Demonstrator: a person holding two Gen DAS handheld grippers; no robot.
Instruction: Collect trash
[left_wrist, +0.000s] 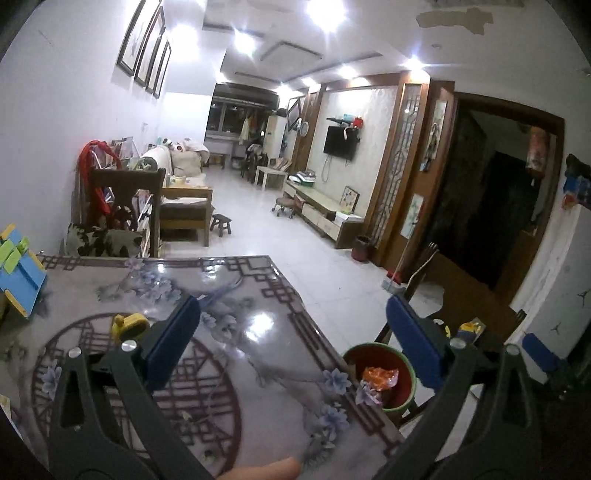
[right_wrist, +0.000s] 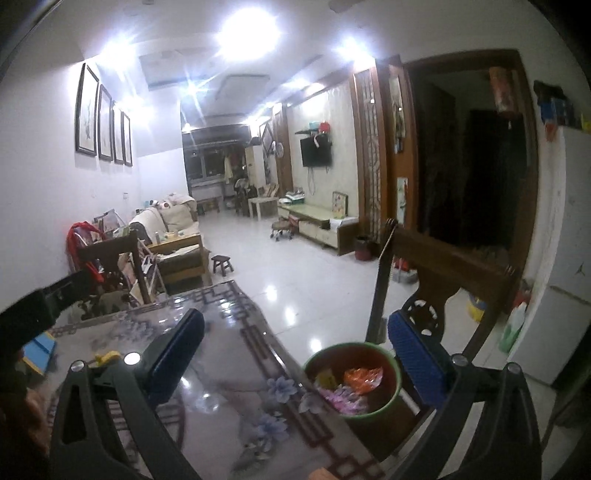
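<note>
A red bin with a green rim (left_wrist: 402, 369) (right_wrist: 391, 373) stands on a chair seat just off the table's right edge. Inside lie an orange wrapper (left_wrist: 380, 376) (right_wrist: 364, 376), a pink-purple wrapper (right_wrist: 343, 398) and a yellowish scrap (right_wrist: 323, 378). My left gripper (left_wrist: 293, 314) is open, held above the table's right part with nothing between its blue pads. My right gripper (right_wrist: 295, 328) is open too, over the table edge and the bin, and holds nothing. The other gripper's blue pad (left_wrist: 539, 350) shows at the far right of the left wrist view.
The glossy flower-patterned table (left_wrist: 229, 295) (right_wrist: 221, 350) carries a small yellow object (left_wrist: 129, 326) (right_wrist: 107, 357) and a blue-and-yellow toy (left_wrist: 20, 273) at the left. A dark wooden chair (right_wrist: 436, 273) stands right of the table, another chair (left_wrist: 125, 206) behind it. White tile floor beyond.
</note>
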